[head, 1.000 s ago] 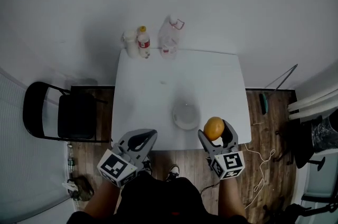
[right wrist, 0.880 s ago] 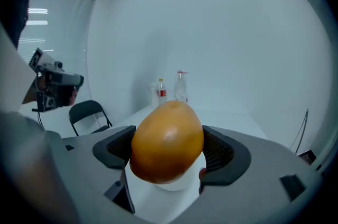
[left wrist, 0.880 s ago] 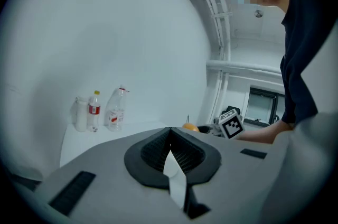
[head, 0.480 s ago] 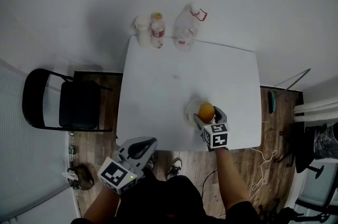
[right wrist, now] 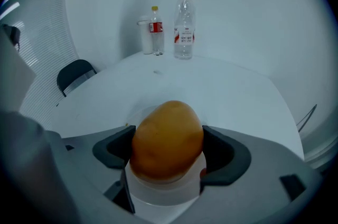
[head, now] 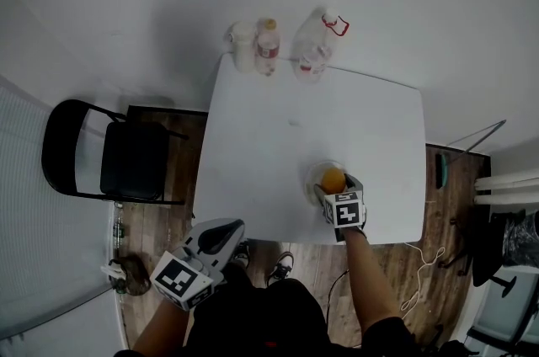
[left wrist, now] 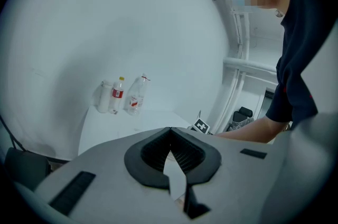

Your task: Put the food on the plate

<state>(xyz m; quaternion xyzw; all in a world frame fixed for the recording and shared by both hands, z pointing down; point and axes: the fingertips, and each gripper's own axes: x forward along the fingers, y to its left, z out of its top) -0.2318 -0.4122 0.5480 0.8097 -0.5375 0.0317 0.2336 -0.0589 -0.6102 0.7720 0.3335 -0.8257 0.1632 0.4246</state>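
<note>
Left gripper: jaws closed tip to tip with nothing between them. It is held low, off the near edge of the table, well away from the work.
Bottles: a small cluster at the far table edge, far ahead of both grippers and out of the way.
Plate: white, near the table's front edge, directly under the right jaws and well to the right of the left gripper.
Food: an orange, egg-shaped piece pinched at its sides, its long axis running forward along the jaws. It sits over the plate; I can't tell whether it touches.
Right gripper: jaws spread about the food's width and clamped on it; by far the nearer hand.
Next move, as I judge it: the plate lies straight below, so only a short drop and a gentle release remain.
Risk: the rounded piece could roll once let go.
</note>
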